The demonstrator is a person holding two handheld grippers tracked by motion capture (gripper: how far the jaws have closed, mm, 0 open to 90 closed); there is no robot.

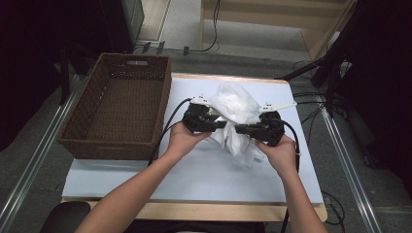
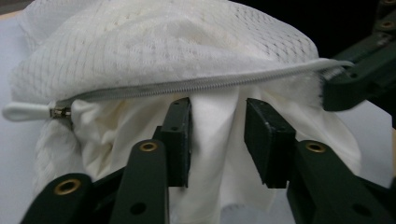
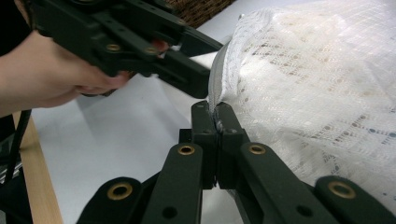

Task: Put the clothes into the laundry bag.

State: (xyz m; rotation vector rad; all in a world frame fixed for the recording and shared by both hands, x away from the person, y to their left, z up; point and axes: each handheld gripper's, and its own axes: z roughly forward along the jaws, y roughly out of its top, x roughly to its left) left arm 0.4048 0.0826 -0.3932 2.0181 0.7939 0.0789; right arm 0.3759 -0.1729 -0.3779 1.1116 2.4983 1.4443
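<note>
the mesh bag (image 1: 232, 104) sits mid-table (image 1: 145, 179), the basket (image 1: 116, 104) at nine o'clock of it. the right gripper (image 3: 217, 112) is clamped tight on the bag's zipper edge. the left gripper (image 2: 217, 135) has jaws partly spread around the white cloth (image 2: 215, 154) hanging from the opening, pads not pressing it. the zipper (image 2: 187, 86) looks mostly closed, though probably some cloth is left to tuck in before zipping.

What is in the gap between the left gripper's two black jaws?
In the left gripper view, a fold of white cloth hangs between the open jaws of the left hand-held gripper. It comes out of the mesh bag, below its zipper.
</note>
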